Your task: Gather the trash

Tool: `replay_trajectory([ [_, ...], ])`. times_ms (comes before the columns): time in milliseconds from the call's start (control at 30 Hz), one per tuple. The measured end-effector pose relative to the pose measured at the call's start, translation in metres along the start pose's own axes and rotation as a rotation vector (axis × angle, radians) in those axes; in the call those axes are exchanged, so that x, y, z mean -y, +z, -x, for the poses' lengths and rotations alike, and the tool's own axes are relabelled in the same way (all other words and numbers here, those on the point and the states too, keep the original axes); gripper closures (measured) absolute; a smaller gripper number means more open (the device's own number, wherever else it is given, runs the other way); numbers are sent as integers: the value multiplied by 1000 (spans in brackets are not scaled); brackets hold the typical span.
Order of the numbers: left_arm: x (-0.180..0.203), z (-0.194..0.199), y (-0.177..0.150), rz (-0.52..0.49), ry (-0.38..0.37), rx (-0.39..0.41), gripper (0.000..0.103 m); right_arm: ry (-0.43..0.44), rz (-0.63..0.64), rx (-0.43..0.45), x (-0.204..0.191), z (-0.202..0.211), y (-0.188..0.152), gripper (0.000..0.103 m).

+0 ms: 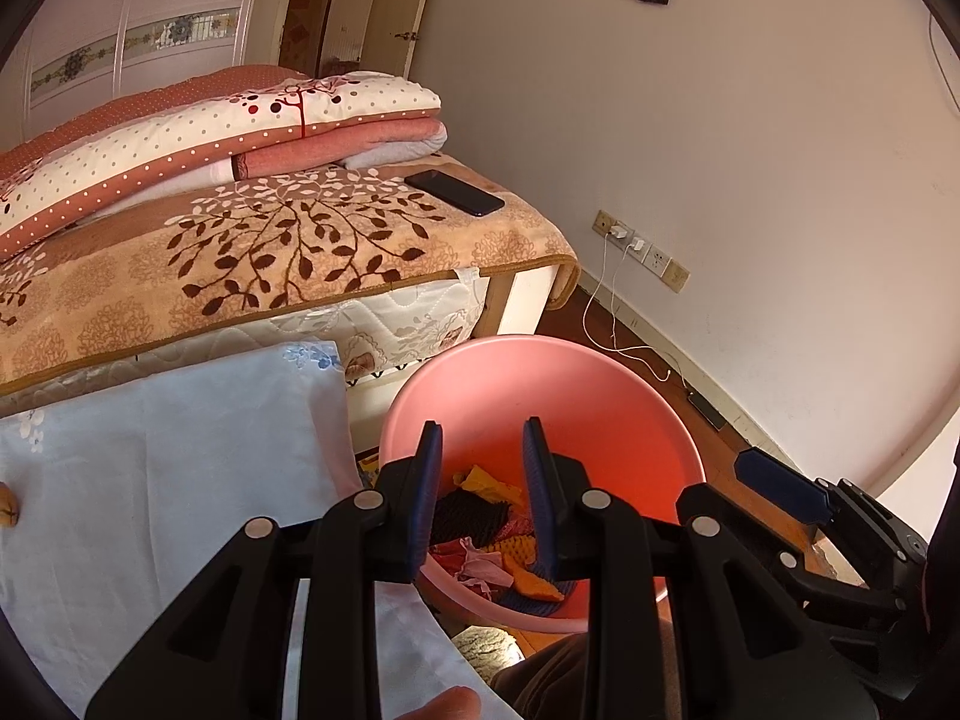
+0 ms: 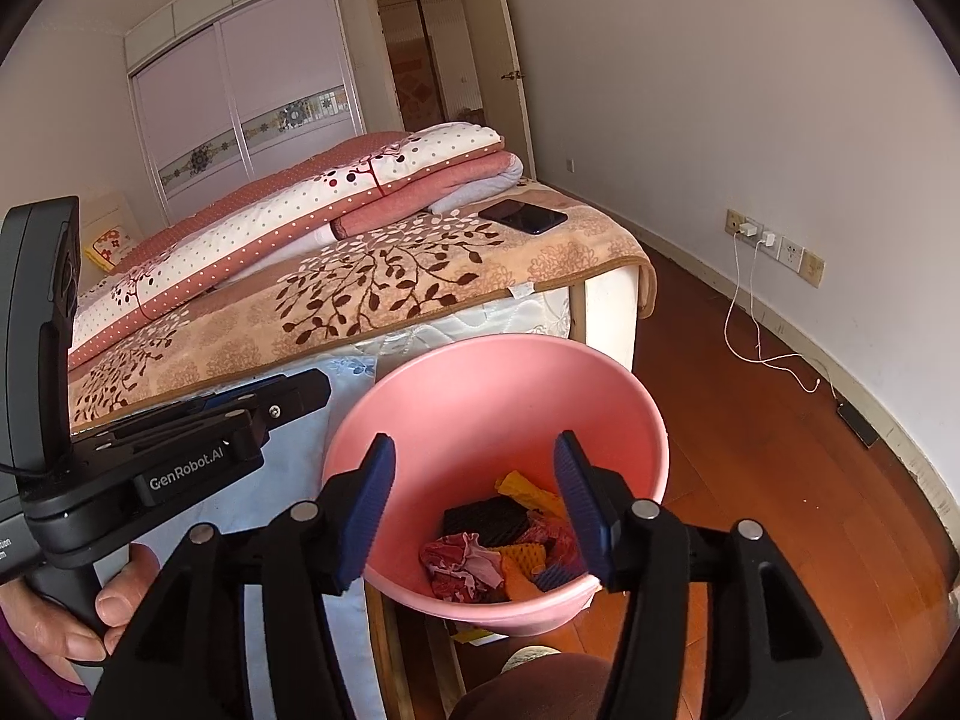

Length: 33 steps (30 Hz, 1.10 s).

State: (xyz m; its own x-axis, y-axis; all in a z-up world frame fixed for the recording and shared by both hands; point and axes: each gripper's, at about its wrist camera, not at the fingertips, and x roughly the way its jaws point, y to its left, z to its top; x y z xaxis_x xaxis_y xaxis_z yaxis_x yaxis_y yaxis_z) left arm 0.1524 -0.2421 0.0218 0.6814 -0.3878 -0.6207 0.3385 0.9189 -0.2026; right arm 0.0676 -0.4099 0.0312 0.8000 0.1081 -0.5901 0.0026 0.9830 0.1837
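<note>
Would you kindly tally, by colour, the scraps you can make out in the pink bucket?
Seen through the right wrist camera, inside the pink bucket; overlaps make the counts approximate:
Yellow or orange scraps: 3
Black mesh scrap: 1
Red and pink crumpled wrapper: 1
Blue scrap: 1
Total: 6

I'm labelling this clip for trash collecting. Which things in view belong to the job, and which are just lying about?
Job: pink bin, scraps inside it, left gripper and right gripper, both open and empty.

Lying about: phone, folded quilts, charger cable, pale blue cloth.
</note>
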Motion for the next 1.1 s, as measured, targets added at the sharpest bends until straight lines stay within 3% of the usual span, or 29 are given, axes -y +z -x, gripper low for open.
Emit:
replay_trajectory([
  [100,-1,10,1,-2,3,29,75,-17,7,30,-7,7,-2,35],
  [300,-6,30,0,-10,11,74,75,-59,39,83,-23,20,-7,26],
  [1100,-23,75,-26,-28,19,108,75,-80,48,111,-54,33,-23,24],
])
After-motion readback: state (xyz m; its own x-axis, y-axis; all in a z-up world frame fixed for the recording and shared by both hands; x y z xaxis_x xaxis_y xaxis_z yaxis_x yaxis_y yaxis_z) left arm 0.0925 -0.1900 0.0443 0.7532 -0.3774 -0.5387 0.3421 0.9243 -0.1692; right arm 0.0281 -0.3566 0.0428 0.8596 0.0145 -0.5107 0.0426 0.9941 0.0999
